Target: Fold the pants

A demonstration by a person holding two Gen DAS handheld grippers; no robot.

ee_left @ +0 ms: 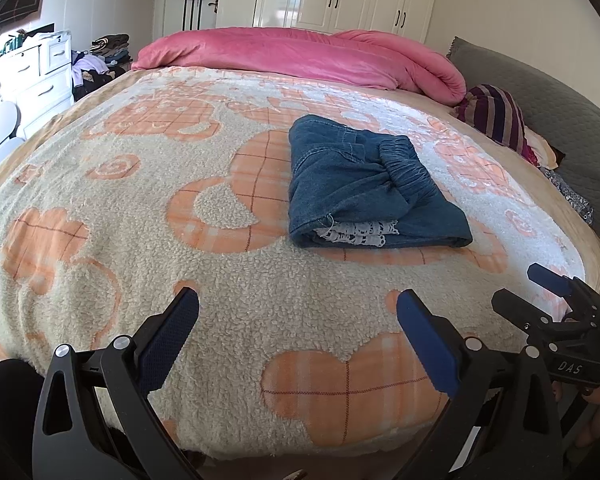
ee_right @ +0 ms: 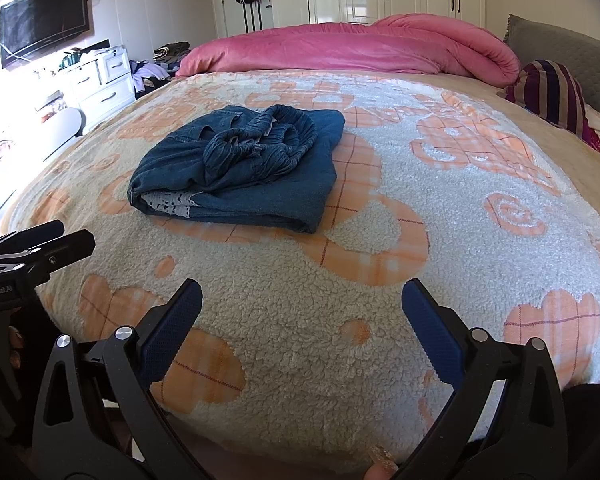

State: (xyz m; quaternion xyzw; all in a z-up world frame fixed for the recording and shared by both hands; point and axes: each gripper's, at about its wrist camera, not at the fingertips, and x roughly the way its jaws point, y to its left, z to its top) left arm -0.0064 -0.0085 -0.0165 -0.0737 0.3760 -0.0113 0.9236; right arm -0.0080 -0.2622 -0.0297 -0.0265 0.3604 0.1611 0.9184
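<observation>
Blue denim pants [ee_left: 364, 184] lie folded into a compact bundle on the fleece bed blanket [ee_left: 140, 200], elastic waistband on top and white lace trim showing at the near edge. They also show in the right wrist view [ee_right: 244, 172]. My left gripper [ee_left: 298, 320] is open and empty, held over the blanket near the bed's front edge, well short of the pants. My right gripper [ee_right: 302, 308] is open and empty too, also back from the pants. The right gripper appears at the right edge of the left wrist view [ee_left: 556, 292]; the left gripper appears at the left edge of the right wrist view [ee_right: 36, 248].
A rolled pink duvet [ee_left: 300, 56] lies across the far end of the bed. A striped pillow [ee_left: 496, 116] and a grey headboard [ee_left: 572, 128] are at the right. White drawers [ee_left: 40, 76] and piled clothes stand at the left, wardrobes behind.
</observation>
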